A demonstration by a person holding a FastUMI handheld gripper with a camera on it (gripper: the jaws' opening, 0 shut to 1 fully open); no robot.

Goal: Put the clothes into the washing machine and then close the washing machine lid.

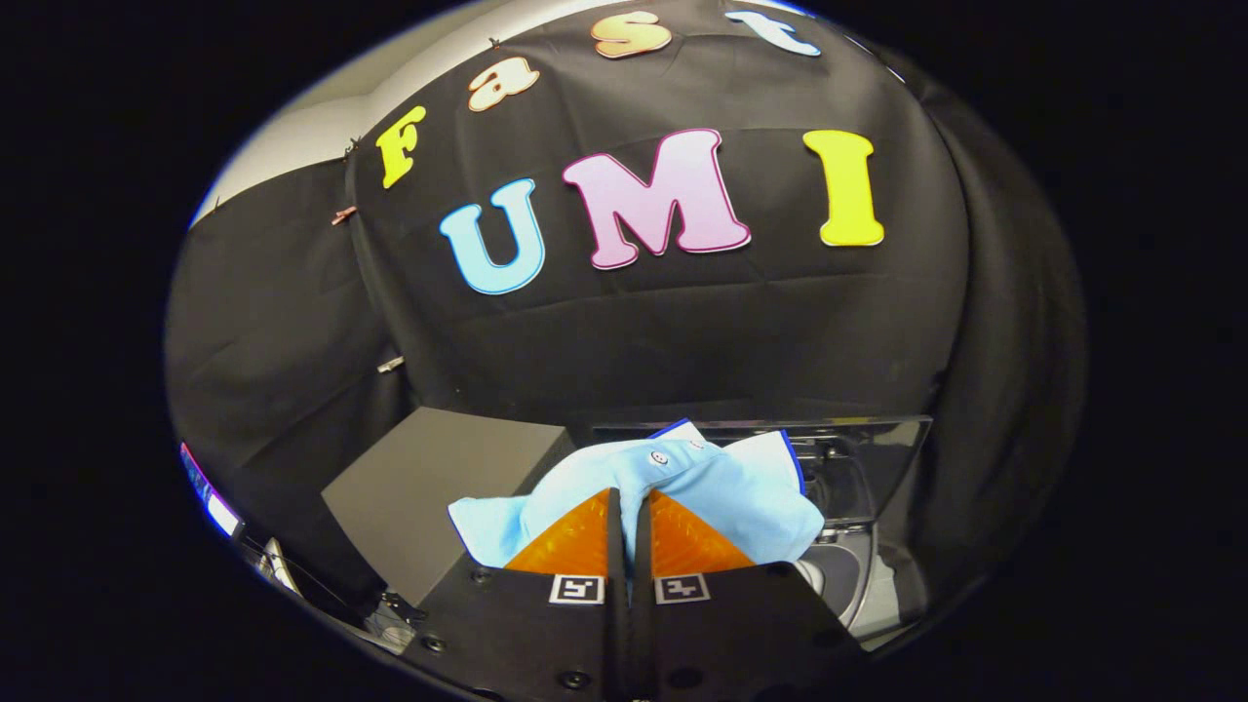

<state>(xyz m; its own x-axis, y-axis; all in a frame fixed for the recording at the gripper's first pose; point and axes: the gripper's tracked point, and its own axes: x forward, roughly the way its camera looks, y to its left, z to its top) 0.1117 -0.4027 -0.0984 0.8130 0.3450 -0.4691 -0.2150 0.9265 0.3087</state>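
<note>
Black cloth wall fills the upper and middle frame, with a pale strip of ceiling or wall at upper left. Lower centre-right: washing machine (pixel 858 546), lid (pixel 877 434) raised at the back, round opening partly visible at lower right behind the garment. Lower left of centre: dark grey box (pixel 429 483) standing just beside the machine.

Light blue garment (pixel 682 492), darker blue edging, small button or badge near its top, bunched in the lower centre. It hangs off the gripper (pixel 629 512), partly over the box's corner and partly in front of the machine's opening.

Jaws: closed almost to touching, only a thin dark seam between them, cloth pinched in that seam. Both fingers (pixel 575 541) appear to press on the fabric.

Judgement, step in hand: carrying the garment to the drum. Not yet in; lid not yet closed.

To do it well:
- move toward lower right until the whole bundle is over the opening, not the box;
- lower into the drum before releasing, so trailing cloth follows in;
- watch the left flap, which looks likely to catch on the rim or the box;
- check no fabric lies across the rim before bringing the lid down.
</note>
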